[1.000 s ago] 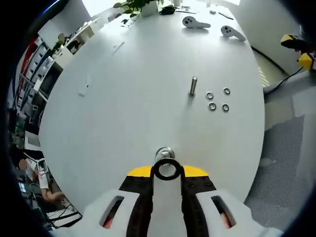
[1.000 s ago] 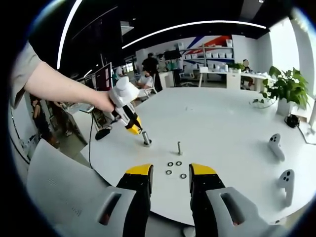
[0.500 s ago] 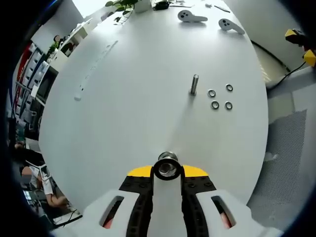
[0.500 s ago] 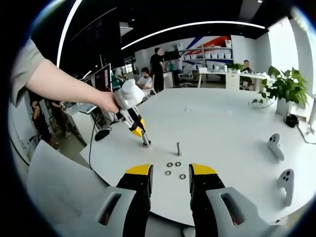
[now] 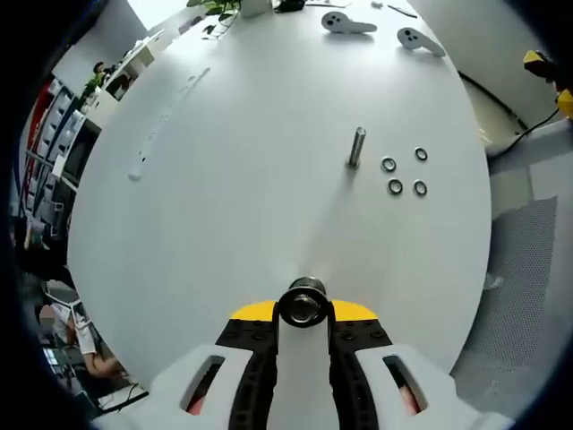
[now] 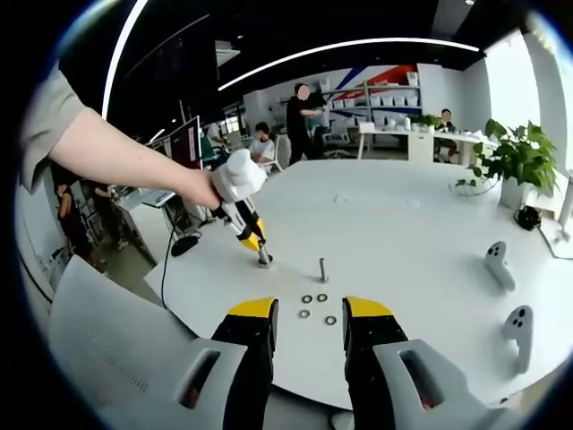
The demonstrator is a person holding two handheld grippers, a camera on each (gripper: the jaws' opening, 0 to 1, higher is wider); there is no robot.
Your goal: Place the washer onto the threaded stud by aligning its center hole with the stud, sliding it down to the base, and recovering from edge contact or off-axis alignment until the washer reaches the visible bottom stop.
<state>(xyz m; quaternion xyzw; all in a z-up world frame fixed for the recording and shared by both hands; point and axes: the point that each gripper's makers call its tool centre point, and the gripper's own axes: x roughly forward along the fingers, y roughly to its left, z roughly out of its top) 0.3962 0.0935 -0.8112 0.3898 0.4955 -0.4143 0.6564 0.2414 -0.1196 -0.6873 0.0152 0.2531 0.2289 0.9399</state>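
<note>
In the left gripper view, the left tool (image 5: 303, 315) pinches a dark washer (image 5: 303, 307) between its yellow-tipped jaws, directly over the top of a threaded stud (image 5: 304, 288) on the white bench (image 5: 224, 197); the ring circles the stud's metal end. Beyond that stud, well apart, a second stud (image 5: 356, 148) stands upright, with four loose washers (image 5: 405, 171) lying just to its right. Two white controllers (image 5: 376, 27) lie at the far edge of the bench.

In the right gripper view, the right tool (image 6: 307, 315) hangs spread and empty at the bench's (image 6: 421, 233) near edge. The four loose washers (image 6: 315, 307) lie just beyond it, the second stud (image 6: 323, 270) behind them. Left of that stud, a person's hand (image 6: 201, 188) holds the left tool (image 6: 258, 248) tilted down onto the threaded stud (image 6: 265, 259).
</note>
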